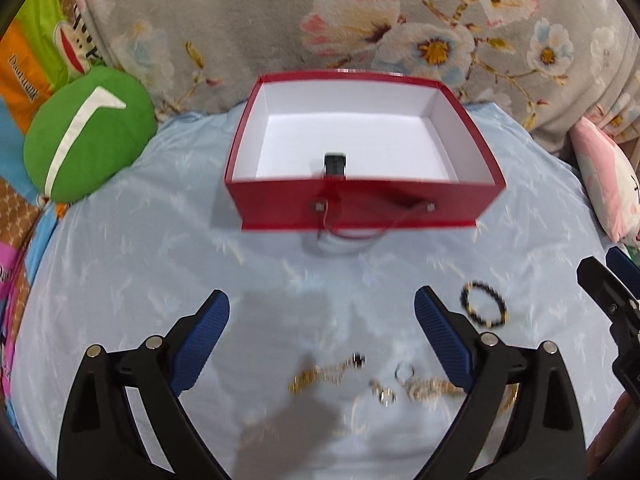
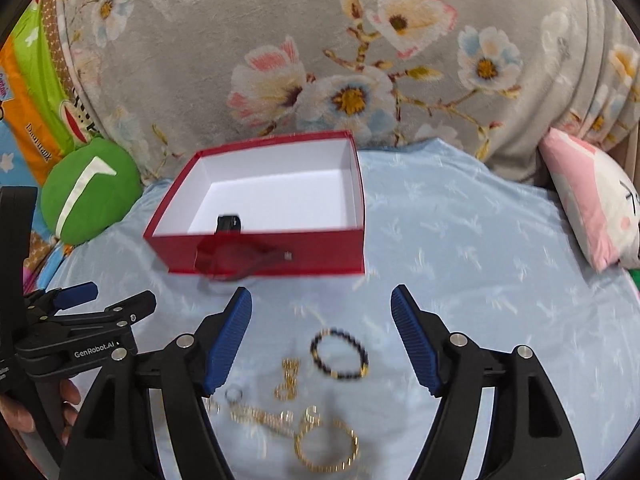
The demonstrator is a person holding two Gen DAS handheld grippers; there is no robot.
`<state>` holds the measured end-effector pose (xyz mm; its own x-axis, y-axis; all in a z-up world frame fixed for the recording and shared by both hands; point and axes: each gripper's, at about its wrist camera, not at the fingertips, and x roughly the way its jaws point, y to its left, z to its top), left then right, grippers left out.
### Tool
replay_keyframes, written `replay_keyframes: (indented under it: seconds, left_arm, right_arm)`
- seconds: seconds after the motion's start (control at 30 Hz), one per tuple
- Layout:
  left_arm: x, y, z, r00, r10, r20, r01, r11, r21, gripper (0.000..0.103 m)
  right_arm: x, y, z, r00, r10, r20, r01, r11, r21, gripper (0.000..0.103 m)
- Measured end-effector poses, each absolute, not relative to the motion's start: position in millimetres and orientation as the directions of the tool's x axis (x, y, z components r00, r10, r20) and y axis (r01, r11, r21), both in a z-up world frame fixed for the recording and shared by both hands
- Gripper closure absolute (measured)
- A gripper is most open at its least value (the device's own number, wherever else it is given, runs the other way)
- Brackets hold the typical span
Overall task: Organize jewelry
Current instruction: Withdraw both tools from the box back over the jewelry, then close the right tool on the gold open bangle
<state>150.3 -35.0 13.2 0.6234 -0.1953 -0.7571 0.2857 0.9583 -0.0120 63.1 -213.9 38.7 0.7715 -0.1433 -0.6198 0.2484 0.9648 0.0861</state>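
1. Nearest the right gripper [image 2: 321,340], just under its camera, a gold bangle [image 2: 326,446] lies flat on the light blue bedsheet [image 2: 480,260], on the side of the jewelry pile farthest from the red box [image 2: 256,256]. A gold chain [image 2: 256,416] trails off it toward the left pad
2. A little closer to the red box, a dark beaded bracelet [image 2: 340,354] lies flat, almost centred in the gap of the right gripper. Its loop stretches slightly across that gap, from pad to pad
3. The right gripper stands wide open with nothing between its pads, and both pads are clear of the bracelet. I judge this bracelet the likely next pick, since a short dip forward and down would bring the pads over it
4. The left gripper [image 1: 322,338] is also spread wide and empty. Blurred gold chains [image 1: 324,376] and small rings [image 1: 386,396] lie below its gap, on the side away from the red box
5. From the left gripper the beaded bracelet [image 1: 483,304] lies outside its right pad, so the right hand is the nearer one
6. Beyond both grippers the red box sits open on the bedsheet. Its white floor is bare except for one small black object [image 1: 334,164] against the near wall
7. Past the red box rises a floral quilt [image 2: 320,60]
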Motion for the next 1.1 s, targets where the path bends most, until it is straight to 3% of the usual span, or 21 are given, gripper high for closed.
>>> replay_keyframes:
  seconds: [0.47,0.77,0.93,1.1]
  left_arm:
    - [92,38,-45,0.537,-0.169,-0.827,0.194,0.978,-0.074,0.012]
    - [91,39,-62,0.510,-0.172,-0.843,0.181,0.979,-0.090,0.012]
    - [90,32,-66,0.502,-0.174,-0.847,0.195,0.977,-0.086,0.012]
    - [90,31,-69,0.495,-0.175,-0.851,0.195,0.977,-0.087,0.012]
  right_arm:
    - [-11,-207,-36,0.648,-0.099,-0.755,0.256,0.962,0.093,0.033]
    - [-12,-216,-65,0.597,-0.102,-0.795,0.293,0.951,0.098,0.037]
    - [-5,-218,-73,0.586,-0.104,-0.804,0.303,0.948,0.098,0.042]
    - [6,-221,-84,0.566,-0.100,-0.818,0.310,0.945,0.100,0.054]
